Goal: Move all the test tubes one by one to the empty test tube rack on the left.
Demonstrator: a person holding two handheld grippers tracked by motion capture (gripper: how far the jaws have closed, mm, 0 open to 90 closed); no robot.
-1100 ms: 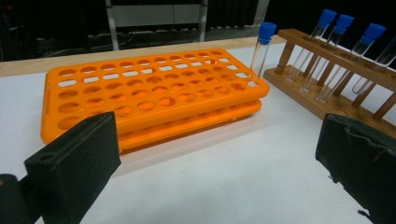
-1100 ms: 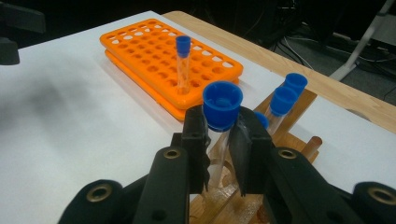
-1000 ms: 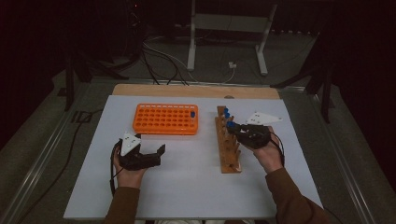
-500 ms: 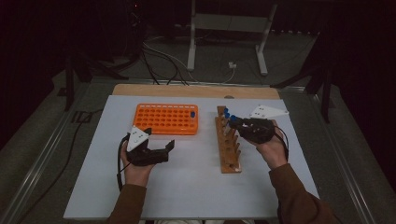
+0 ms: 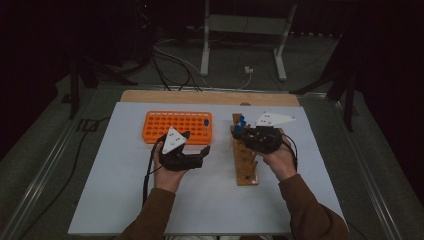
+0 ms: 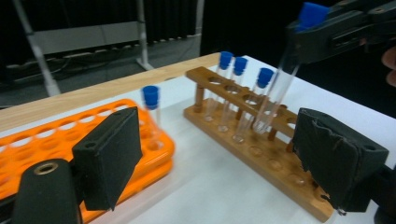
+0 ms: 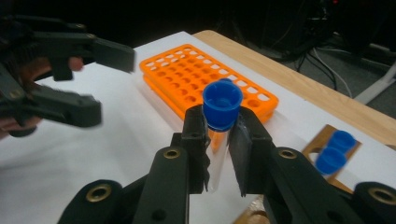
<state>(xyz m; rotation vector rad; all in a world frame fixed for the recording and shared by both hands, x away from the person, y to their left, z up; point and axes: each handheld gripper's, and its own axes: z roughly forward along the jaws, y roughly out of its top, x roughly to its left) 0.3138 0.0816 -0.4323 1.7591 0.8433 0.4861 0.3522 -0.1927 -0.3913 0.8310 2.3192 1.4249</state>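
Blue-capped and made of clear glass, a test tube (image 7: pixel 219 140) is sitting clamped between the jaws of the right gripper (image 7: pixel 218 140), the pads pressing on it just under the cap, which is sticking out above the jaw tips. In the left gripper view the same tube (image 6: pixel 280 88) is hanging tilted below that gripper (image 6: pixel 336 32), its lower end dipping into a hole of the wooden rack (image 6: pixel 261 154) beside three other capped tubes (image 6: pixel 240 93) that are standing upright there. In the high view the right gripper (image 5: pixel 245 134) is hovering over the far half of the wooden rack (image 5: pixel 246 165), the hand behind it.

The left gripper (image 5: pixel 197 150) is being held above the white table top (image 5: pixel 125 200), its jaws standing apart with nothing between them, though they have just been closing a little. Seen along those jaws, the orange rack (image 6: pixel 56 140) is lying behind the left-hand pad (image 6: pixel 109 154), with one blue-capped tube (image 6: pixel 152 105) standing in it just past that pad's tip, and the wooden rack is stretching from the gap between the jaws to behind the right-hand pad (image 6: pixel 338 163). From the right gripper's side, the left gripper (image 7: pixel 107 79) is showing blurred to the left of the clamped tube, with the orange rack (image 7: pixel 196 79) lying beyond the jaw tips.
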